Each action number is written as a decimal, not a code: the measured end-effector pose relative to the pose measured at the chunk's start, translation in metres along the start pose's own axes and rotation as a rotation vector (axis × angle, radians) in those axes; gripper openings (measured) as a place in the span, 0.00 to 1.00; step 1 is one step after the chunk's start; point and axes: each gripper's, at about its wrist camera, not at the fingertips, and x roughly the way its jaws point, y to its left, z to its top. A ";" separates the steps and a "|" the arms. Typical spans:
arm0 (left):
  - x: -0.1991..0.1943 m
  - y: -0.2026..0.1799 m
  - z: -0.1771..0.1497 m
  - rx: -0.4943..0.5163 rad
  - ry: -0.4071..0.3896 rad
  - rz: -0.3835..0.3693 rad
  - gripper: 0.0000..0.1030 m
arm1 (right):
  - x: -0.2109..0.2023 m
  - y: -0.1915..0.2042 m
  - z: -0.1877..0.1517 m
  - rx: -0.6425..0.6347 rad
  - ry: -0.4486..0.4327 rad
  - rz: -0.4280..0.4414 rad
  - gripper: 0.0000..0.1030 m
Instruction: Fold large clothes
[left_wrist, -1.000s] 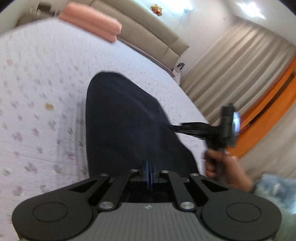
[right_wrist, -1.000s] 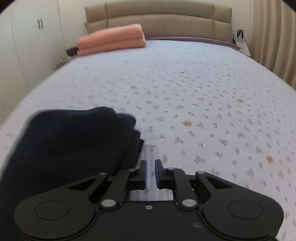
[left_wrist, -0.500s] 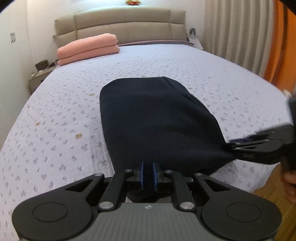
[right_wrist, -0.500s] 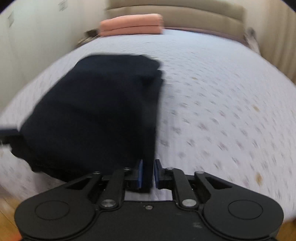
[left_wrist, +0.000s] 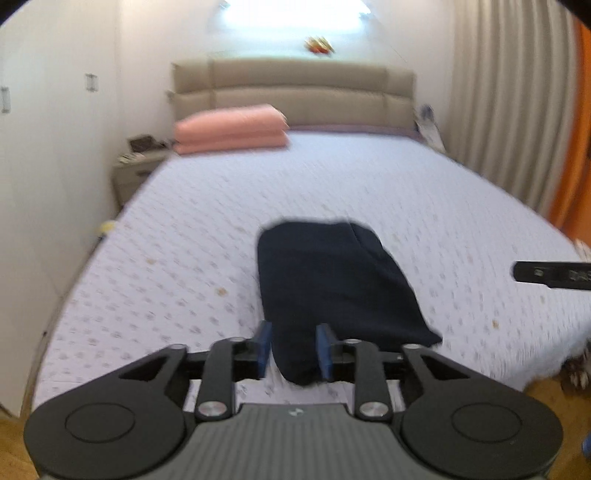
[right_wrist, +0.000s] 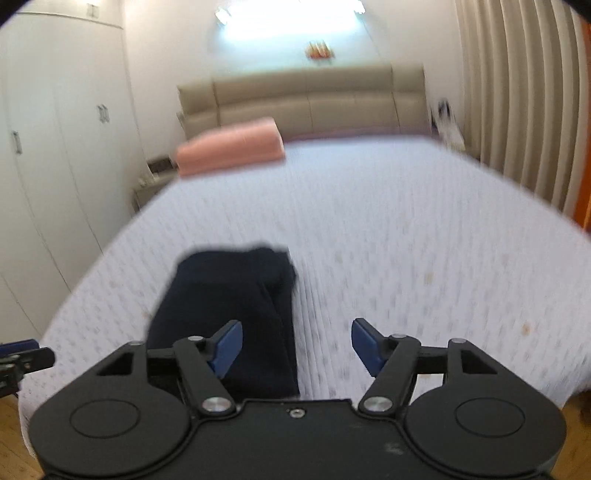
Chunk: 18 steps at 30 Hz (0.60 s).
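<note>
A folded dark navy garment (left_wrist: 332, 284) lies on the near part of the bed (left_wrist: 184, 236); it also shows in the right wrist view (right_wrist: 229, 295). My left gripper (left_wrist: 294, 350) is open, pulled back at the bed's near edge, with the garment's near end seen between its blue pads. My right gripper (right_wrist: 296, 346) is wide open and empty, back from the bed, with the garment's right edge in front of its left pad. The right gripper's fingers also show at the right edge of the left wrist view (left_wrist: 550, 275).
The bed has a pale patterned cover. Folded pink bedding (left_wrist: 231, 129) lies by the beige headboard (left_wrist: 295, 88). A nightstand (left_wrist: 136, 166) and white wardrobes (right_wrist: 55, 166) stand on the left, curtains (left_wrist: 509, 92) on the right. Wooden floor shows below the bed's edge.
Both grippers have opened and let go of the garment. Both have drawn back from the bed, and the garment lies farther away in both views.
</note>
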 end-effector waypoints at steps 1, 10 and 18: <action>-0.011 0.000 0.004 -0.020 -0.022 0.009 0.43 | -0.013 0.005 0.007 -0.011 -0.027 -0.006 0.78; -0.127 -0.005 0.040 -0.073 -0.290 0.060 0.97 | -0.080 0.040 0.038 -0.034 -0.155 -0.008 0.82; -0.117 -0.001 0.048 -0.100 -0.230 0.116 1.00 | -0.048 0.048 0.035 -0.015 -0.004 -0.014 0.83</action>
